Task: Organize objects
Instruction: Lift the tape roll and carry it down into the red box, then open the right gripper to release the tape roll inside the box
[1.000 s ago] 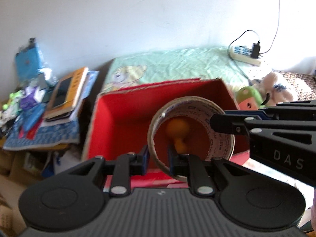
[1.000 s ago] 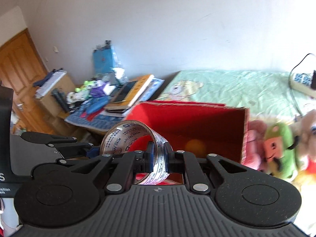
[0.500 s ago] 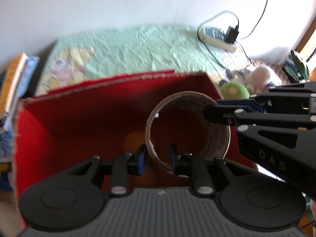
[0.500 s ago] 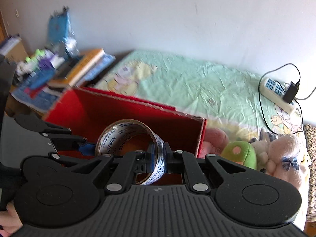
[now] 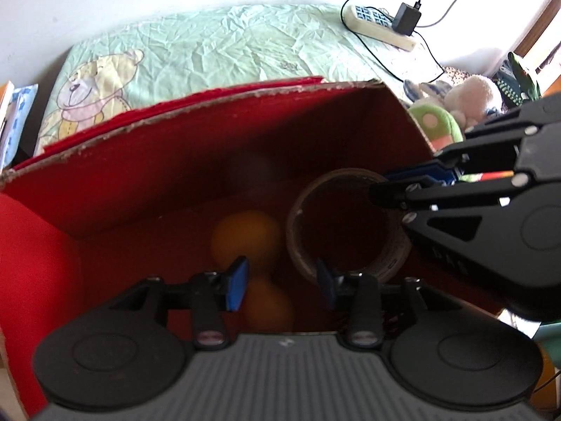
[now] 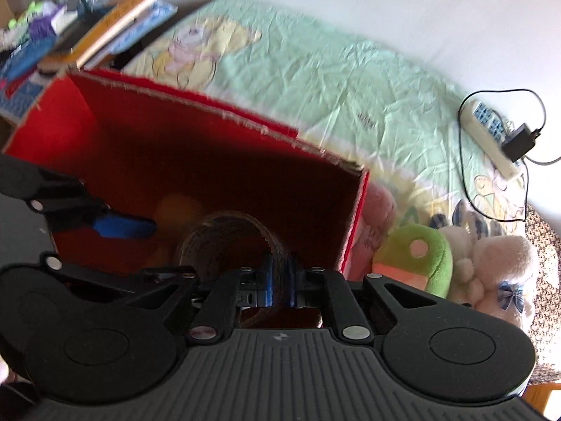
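Observation:
A roll of clear packing tape (image 5: 392, 256) hangs low inside a red cardboard box (image 5: 168, 161). My right gripper (image 6: 278, 280) is shut on the roll's wall (image 6: 277, 242) and reaches in from the right in the left wrist view (image 5: 392, 184). My left gripper (image 5: 280, 280) is open, its blue pads apart just left of the roll, not touching it. An orange gourd-shaped toy (image 5: 247, 236) lies on the box floor behind my left fingers. It shows dimly in the right wrist view (image 6: 175, 210).
The box (image 6: 105, 105) stands on a bed with a green bear-print sheet (image 5: 217, 45). Plush toys (image 6: 455, 256) lie right of the box. A power strip with charger (image 6: 491, 133) lies at the far right. Books and clutter (image 6: 87, 24) are piled at the left.
My left gripper has opened and let go of the tape roll. Both grippers have moved down into the box, and the roll now hangs from the right gripper alone.

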